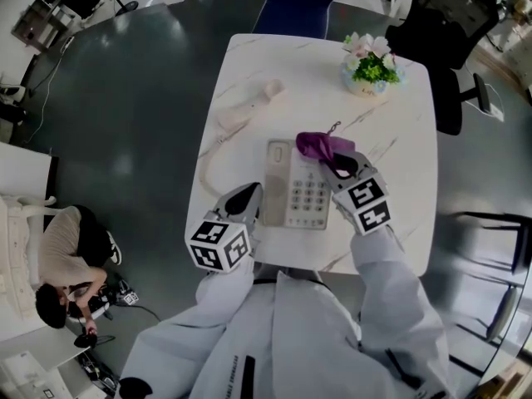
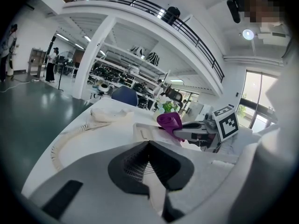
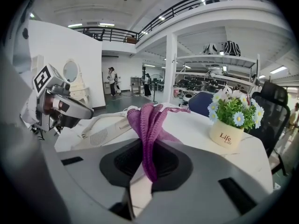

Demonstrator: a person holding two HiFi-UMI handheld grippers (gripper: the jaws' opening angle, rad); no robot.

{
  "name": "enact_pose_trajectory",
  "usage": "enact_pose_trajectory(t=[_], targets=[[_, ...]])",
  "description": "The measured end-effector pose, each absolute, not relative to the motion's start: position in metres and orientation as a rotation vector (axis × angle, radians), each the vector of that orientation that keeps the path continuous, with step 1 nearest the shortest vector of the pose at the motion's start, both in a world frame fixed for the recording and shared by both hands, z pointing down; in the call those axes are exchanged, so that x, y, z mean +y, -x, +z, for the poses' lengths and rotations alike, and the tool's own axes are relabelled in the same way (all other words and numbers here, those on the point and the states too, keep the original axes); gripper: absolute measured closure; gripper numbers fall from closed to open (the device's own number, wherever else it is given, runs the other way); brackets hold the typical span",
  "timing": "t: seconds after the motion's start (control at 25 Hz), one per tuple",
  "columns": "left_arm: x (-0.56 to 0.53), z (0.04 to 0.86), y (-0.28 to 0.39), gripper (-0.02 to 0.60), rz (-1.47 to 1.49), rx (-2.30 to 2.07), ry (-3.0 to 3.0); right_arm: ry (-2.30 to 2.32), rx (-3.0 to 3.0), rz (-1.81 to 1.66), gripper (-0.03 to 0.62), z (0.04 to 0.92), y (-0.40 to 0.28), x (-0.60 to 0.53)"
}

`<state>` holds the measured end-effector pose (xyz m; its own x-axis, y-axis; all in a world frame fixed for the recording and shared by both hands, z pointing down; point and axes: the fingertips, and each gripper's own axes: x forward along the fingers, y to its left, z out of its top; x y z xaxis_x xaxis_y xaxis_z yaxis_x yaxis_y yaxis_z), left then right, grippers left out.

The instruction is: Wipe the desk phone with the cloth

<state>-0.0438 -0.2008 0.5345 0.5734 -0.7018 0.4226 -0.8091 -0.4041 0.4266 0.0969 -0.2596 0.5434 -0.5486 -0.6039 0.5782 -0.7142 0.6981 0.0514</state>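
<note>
The cream desk phone (image 1: 295, 185) lies on the white marble table (image 1: 399, 140), with its handset (image 1: 245, 106) off the base at the far left, joined by a coiled cord (image 1: 208, 160). My right gripper (image 1: 337, 166) is shut on a purple cloth (image 1: 320, 145), which rests at the phone's upper right corner. In the right gripper view the cloth (image 3: 147, 120) hangs out from between the jaws above the phone (image 3: 98, 136). My left gripper (image 1: 248, 199) is shut with nothing in it, its tip at the phone's lower left edge; the phone (image 2: 149, 132) lies just ahead of it.
A small pot of flowers (image 1: 371, 65) stands at the table's far right corner. A blue chair (image 1: 295, 2) is behind the table and a black office chair (image 1: 440, 23) to the right. A person (image 1: 62, 264) crouches on the floor at the left.
</note>
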Motion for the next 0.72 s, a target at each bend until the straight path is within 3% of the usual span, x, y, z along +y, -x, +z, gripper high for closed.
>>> enact_pose_trajectory(t=[0.72], targets=[[-0.188,0.537,0.045,0.584,0.254,-1.159,-2.220,-0.975,-2.299,0.268,0.554,0.551,-0.091,-0.237]])
